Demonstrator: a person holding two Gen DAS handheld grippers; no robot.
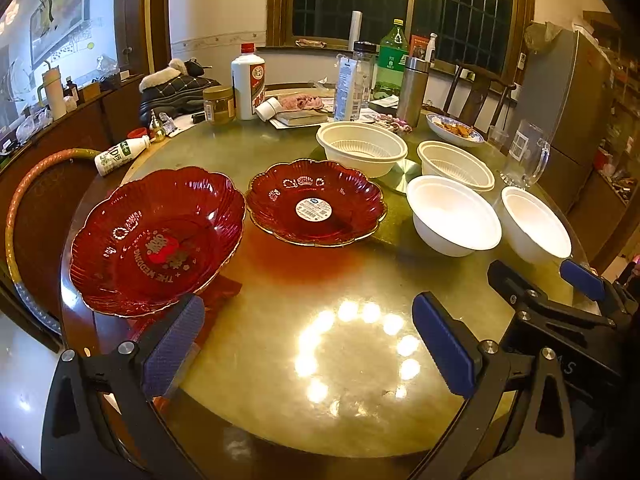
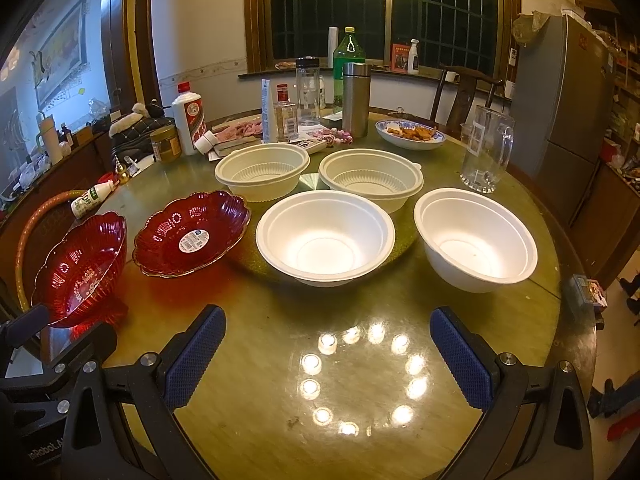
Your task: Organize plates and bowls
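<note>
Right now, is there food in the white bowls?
No, both near white foam bowls and both ribbed plastic bowls behind them are empty.

Both grippers, L point(image 1: 312, 344) & R point(image 2: 328, 356), level, jaws wide apart, empty.

Behind the round glossy table point(image 2: 480, 360) stands a dark barred window point(image 2: 384, 12) in a brown wooden frame, black outside. A wooden chair point(image 2: 464, 92) sits at the table's far edge — right of it, a grey fridge point(image 2: 568, 120). Ceiling lamps glare off the tabletop.
</note>
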